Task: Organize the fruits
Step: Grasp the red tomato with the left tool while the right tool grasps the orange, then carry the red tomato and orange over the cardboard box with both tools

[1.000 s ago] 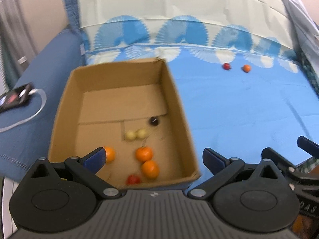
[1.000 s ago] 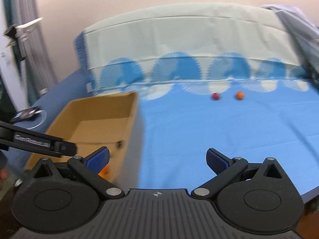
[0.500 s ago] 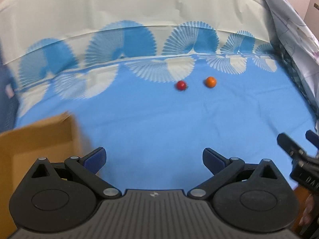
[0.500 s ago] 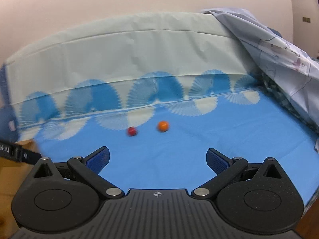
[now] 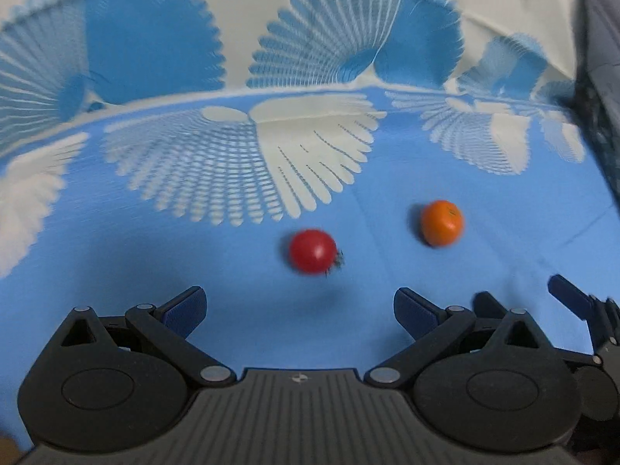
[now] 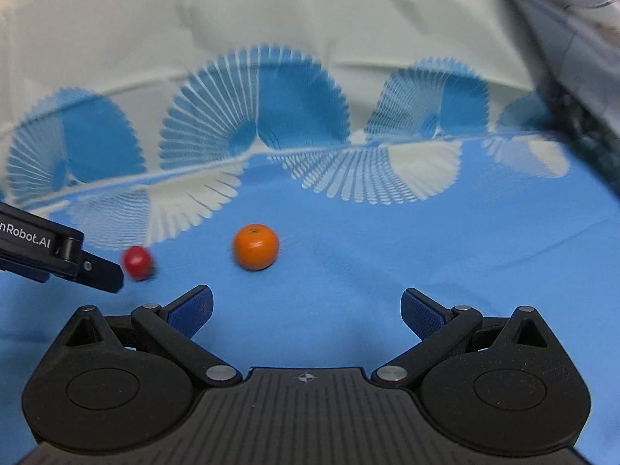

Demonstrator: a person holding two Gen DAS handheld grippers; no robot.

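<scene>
Here the tomato [image 5: 312,250] lies dead ahead of the wide-open left claw [image 5: 300,306], the orange [image 6: 255,247] ahead-left of the equally wide right claw [image 6: 306,310].

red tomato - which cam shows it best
The left wrist view: the red tomato sits large, centred and whole ahead of the open left gripper. In the right wrist view it is smaller, blurrier, and partly hidden behind the other gripper's finger.
</scene>
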